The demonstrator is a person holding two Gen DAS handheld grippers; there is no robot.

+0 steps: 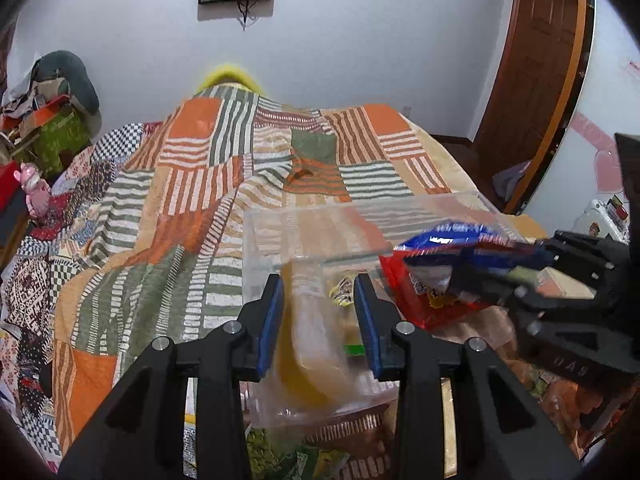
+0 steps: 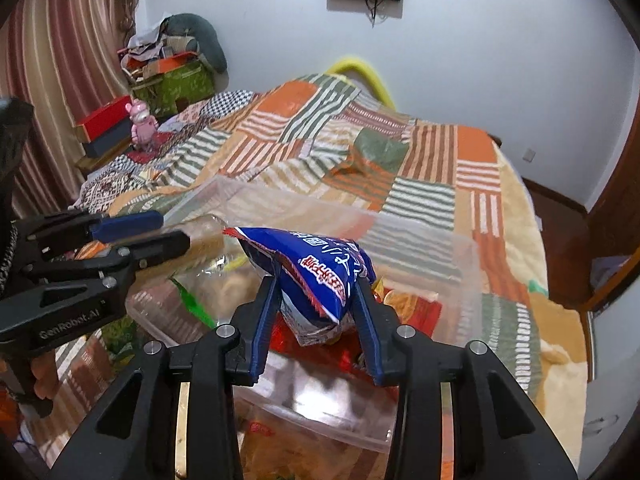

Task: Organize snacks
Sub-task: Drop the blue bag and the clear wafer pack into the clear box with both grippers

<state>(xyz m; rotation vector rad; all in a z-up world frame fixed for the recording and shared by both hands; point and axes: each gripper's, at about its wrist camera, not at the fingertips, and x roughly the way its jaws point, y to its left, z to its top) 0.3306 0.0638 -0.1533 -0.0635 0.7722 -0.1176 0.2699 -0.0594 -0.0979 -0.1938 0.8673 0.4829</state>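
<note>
Two claws hang over our clear plastic box [image 2: 460, 264] on the patchwork blanket [image 2: 400, 160]. The box lies right below and in front of both. Our right claw [image 2: 316, 304] pinches a blue and red snack bag [image 2: 316, 272], long side pointing away from us. Our left claw [image 1: 318, 320] is pressed onto a long clear packet [image 1: 312, 344], tip down into the box. Each claw is near the other, so they could bump.

Both wrist views close, angled down over clear bin [image 1: 360, 216], sharing quilt [image 2: 360, 152]
</note>
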